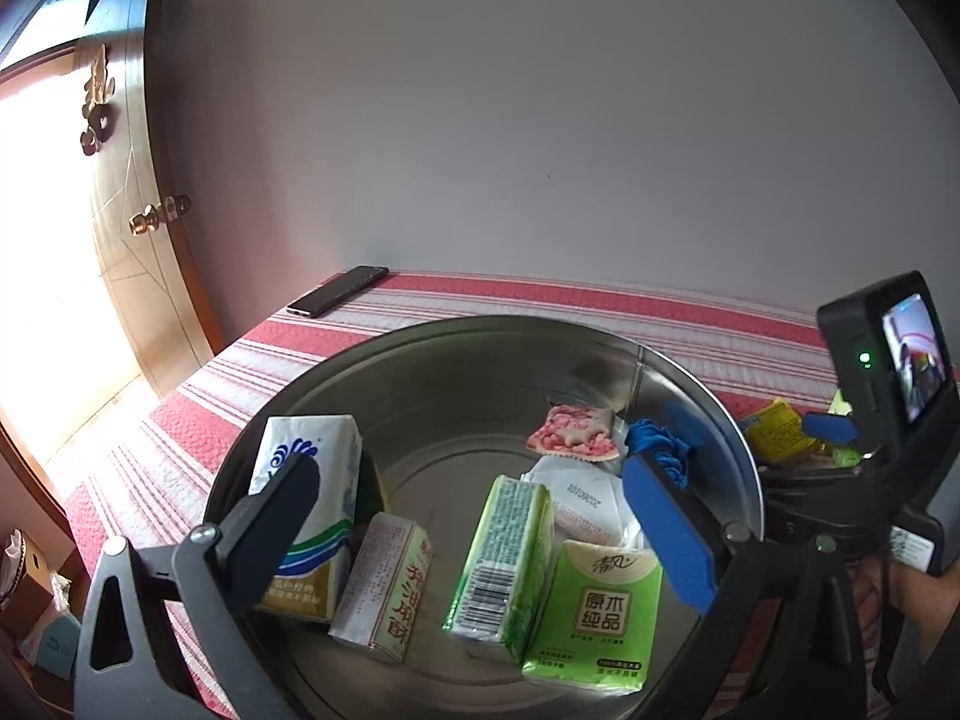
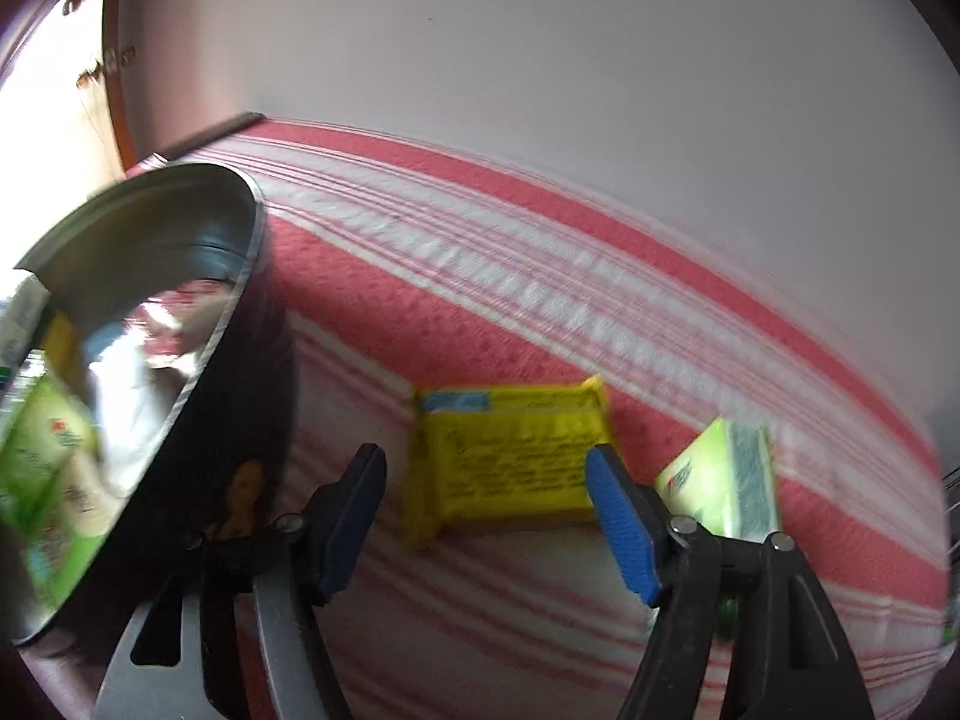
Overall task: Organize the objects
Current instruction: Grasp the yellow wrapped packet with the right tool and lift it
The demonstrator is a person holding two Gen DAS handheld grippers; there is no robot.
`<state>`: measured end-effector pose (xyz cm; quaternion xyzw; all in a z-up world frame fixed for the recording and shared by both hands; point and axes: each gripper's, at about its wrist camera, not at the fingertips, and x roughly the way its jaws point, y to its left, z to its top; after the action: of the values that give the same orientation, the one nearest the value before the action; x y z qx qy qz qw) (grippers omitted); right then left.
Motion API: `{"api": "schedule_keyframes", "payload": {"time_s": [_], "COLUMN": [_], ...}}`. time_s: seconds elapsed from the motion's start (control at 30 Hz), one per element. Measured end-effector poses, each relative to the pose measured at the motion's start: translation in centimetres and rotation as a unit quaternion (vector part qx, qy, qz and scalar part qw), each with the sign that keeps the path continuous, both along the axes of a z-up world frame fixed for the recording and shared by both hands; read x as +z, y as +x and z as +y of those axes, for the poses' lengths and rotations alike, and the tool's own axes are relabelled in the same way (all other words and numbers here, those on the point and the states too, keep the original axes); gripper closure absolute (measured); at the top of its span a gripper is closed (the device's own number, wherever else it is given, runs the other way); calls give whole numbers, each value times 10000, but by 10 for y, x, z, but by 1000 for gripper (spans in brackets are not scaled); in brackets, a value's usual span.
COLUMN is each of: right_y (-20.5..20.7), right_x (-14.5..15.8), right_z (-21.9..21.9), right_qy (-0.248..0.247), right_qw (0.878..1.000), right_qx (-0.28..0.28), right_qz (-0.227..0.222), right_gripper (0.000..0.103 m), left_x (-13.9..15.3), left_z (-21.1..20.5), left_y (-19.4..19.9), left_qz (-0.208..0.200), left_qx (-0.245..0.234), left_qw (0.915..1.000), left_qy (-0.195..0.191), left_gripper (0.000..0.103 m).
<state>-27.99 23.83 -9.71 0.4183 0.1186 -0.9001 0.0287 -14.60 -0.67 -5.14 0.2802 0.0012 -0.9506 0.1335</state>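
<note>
A steel basin [image 1: 456,372] on the striped cloth holds several packs: a white-and-blue tissue pack [image 1: 312,480], a white box with red characters [image 1: 390,588], two green tissue packs [image 1: 600,612], a pink snack packet [image 1: 573,438] and a blue cloth [image 1: 657,447]. My left gripper [image 1: 468,474] hovers open over them and grips nothing. To the right of the basin [image 2: 180,210] a yellow pack [image 2: 510,456] lies flat on the cloth. My right gripper [image 2: 486,474] stands open just in front of it, one finger on each side, pads apart from it. Another green pack [image 2: 720,486] lies beside the right finger.
A red-and-white striped cloth [image 2: 540,276] covers the surface up to a plain wall. A black phone [image 1: 339,290] lies at the far left corner. A wooden door [image 1: 120,180] stands left. A cardboard box [image 1: 24,570] sits on the floor at lower left.
</note>
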Motion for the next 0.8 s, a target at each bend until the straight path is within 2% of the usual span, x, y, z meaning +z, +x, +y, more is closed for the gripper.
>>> {"api": "schedule_keyframes", "payload": {"time_s": [0.13,0.4,0.47,0.53,0.6,0.8], "right_y": [-13,-11,-7,-3,2,25], "right_x": [-3,-4,-4,-3,-2,1], "right_z": [-4,-2,-1,-2,-2,-3], "right_qy": [57,-96,-77,-34,-5,16], "right_qw": [9999,9999,10000,10000,10000,9999], "right_qx": [-152,-26,1,37,55,116], "right_qz": [-38,-65,-42,5,34,122], "right_gripper": [20,20,21,28,31,32], "left_x": [-4,-6,-7,-7,-6,-7], "left_z": [-4,-9,-10,-8,-7,-5], "left_y": [-5,1,1,3,3,2], "left_qz": [-54,-51,-48,-35,-23,-44], "left_qx": [56,109,104,95,70,64], "left_qw": [10000,9997,9996,9997,9997,9998], "left_qy": [43,220,258,238,217,182], "left_gripper": [0,0,0,0,0,0]}}
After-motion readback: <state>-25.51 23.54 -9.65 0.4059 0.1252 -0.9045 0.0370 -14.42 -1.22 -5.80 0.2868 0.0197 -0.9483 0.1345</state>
